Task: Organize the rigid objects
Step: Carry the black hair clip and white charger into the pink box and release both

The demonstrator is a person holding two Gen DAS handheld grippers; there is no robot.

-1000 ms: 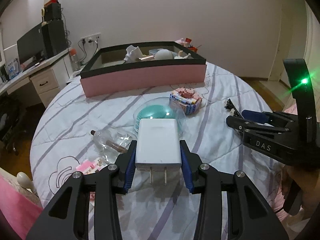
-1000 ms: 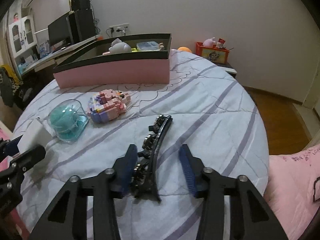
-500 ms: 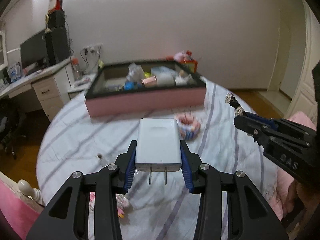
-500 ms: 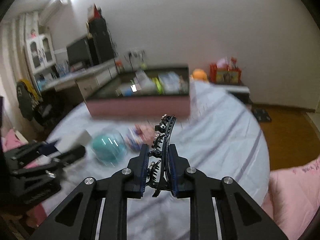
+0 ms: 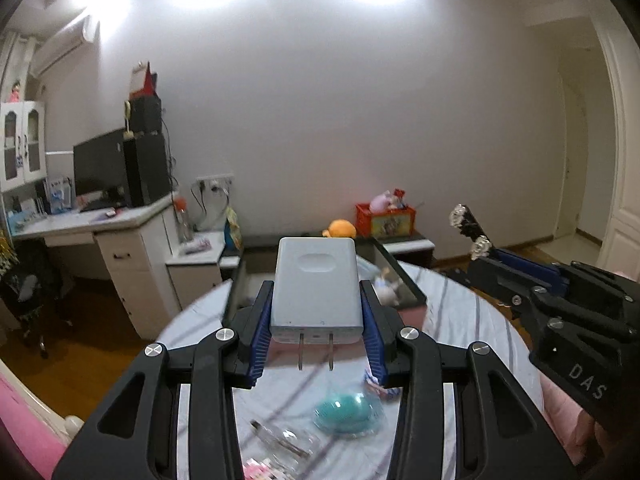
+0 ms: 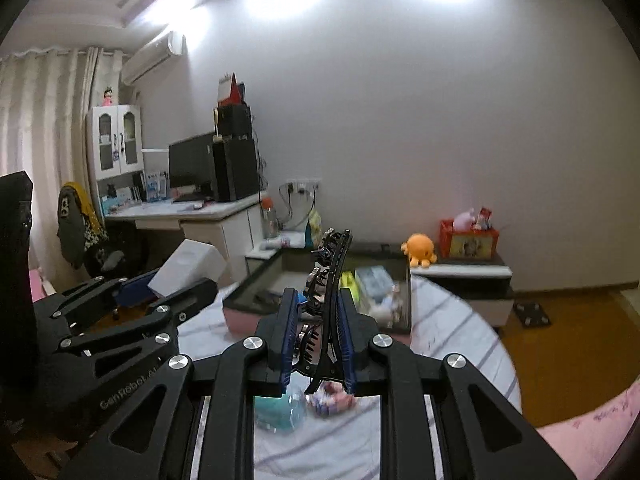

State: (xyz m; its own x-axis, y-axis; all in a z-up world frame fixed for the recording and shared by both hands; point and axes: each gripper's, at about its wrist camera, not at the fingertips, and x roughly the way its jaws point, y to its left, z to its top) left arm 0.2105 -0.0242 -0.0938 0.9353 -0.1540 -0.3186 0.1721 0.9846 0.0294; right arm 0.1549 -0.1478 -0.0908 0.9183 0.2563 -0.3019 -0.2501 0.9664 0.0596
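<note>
My left gripper point(image 5: 316, 308) is shut on a white plug charger point(image 5: 316, 284), prongs toward the camera, held high above the bed. It also shows in the right wrist view point(image 6: 186, 268). My right gripper point(image 6: 316, 324) is shut on a black jewelled hair clip point(image 6: 328, 276), whose tip shows in the left wrist view point(image 5: 468, 228). The pink storage box with a dark rim point(image 6: 256, 300) lies ahead and below, with several items inside. In the left wrist view the box point(image 5: 400, 276) is mostly hidden behind the charger.
On the striped bedsheet point(image 5: 472, 328) lie a teal item in a clear case point(image 5: 346, 414), a clear bottle point(image 5: 284, 438) and a pink block toy point(image 6: 332, 400). A desk with monitor point(image 6: 192, 164) stands at left, a low table with an orange plush point(image 6: 418, 248) behind.
Right gripper closed on the hair clip and lifted it. Both grippers rose and tilted up, so the bed and box dropped low in both views.
</note>
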